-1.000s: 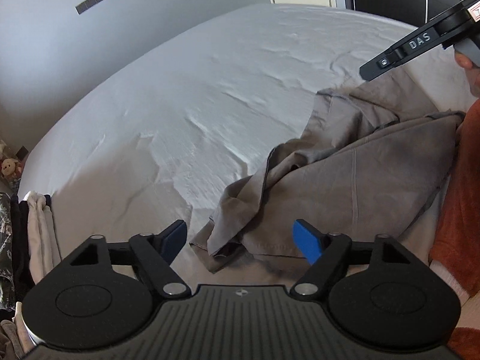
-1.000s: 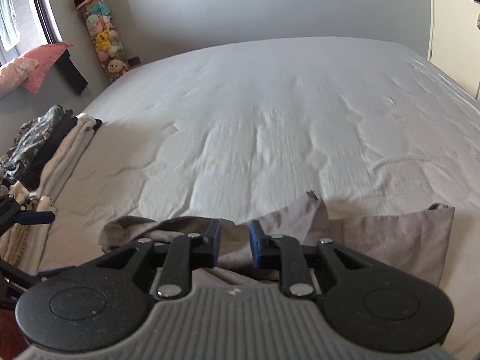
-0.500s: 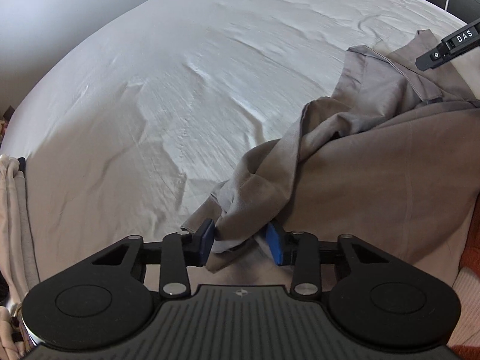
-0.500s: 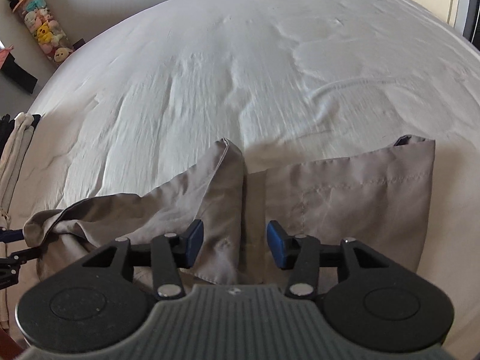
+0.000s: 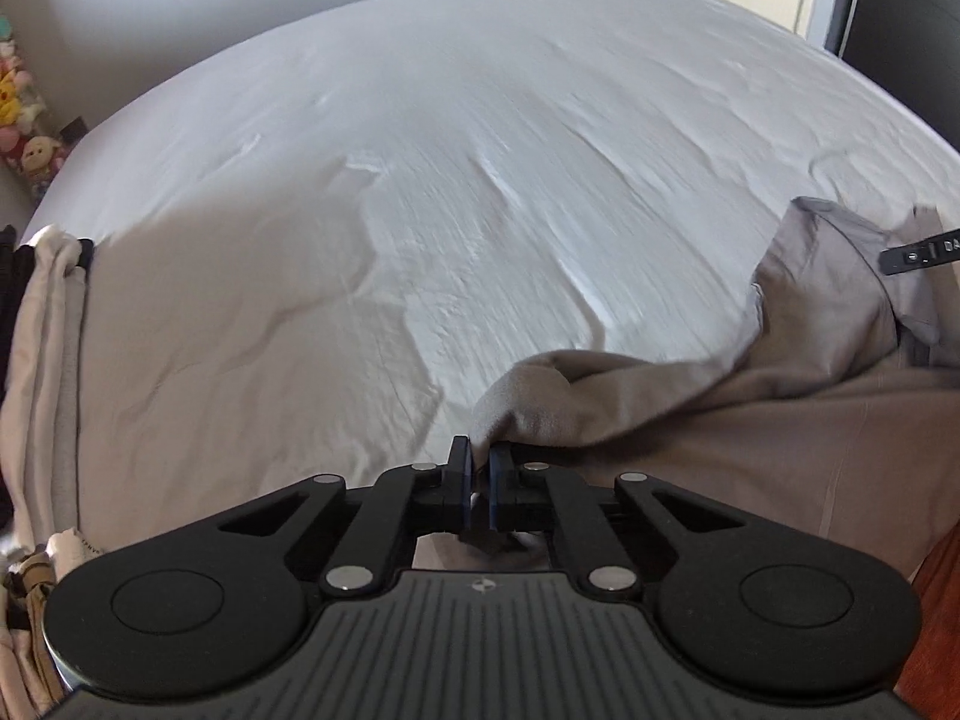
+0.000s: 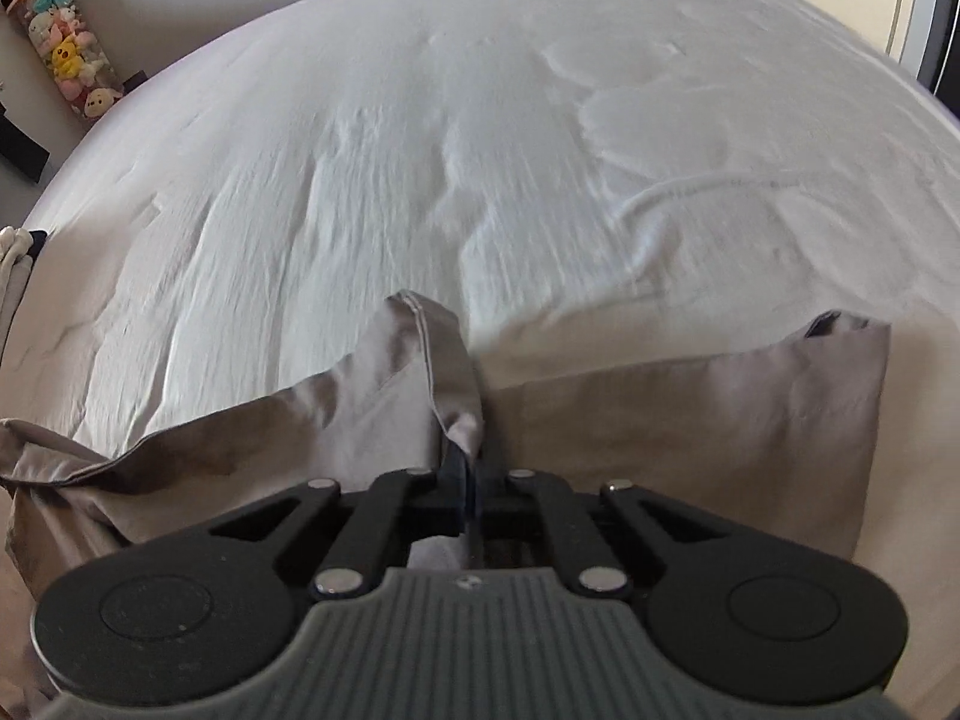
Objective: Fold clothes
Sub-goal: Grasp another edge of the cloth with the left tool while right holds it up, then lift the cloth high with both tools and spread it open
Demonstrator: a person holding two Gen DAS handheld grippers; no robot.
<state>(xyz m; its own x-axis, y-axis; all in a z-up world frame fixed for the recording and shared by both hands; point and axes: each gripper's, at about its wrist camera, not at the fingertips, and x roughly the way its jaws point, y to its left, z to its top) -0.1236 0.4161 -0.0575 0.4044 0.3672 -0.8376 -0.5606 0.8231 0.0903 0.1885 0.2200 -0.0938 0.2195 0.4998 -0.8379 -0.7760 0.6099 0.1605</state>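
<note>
Left gripper (image 5: 478, 469): matte black linkage arms with silver pivot screws, two round black discs, blue finger pads (image 5: 461, 471), and a ribbed dark grey housing bearing a small emblem. Right gripper (image 6: 470, 483): identical build, with a lighter grey ribbed housing.

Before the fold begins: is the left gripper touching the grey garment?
Touching. The left wrist view shows the left gripper shut on a bunched edge of the grey garment.
</note>
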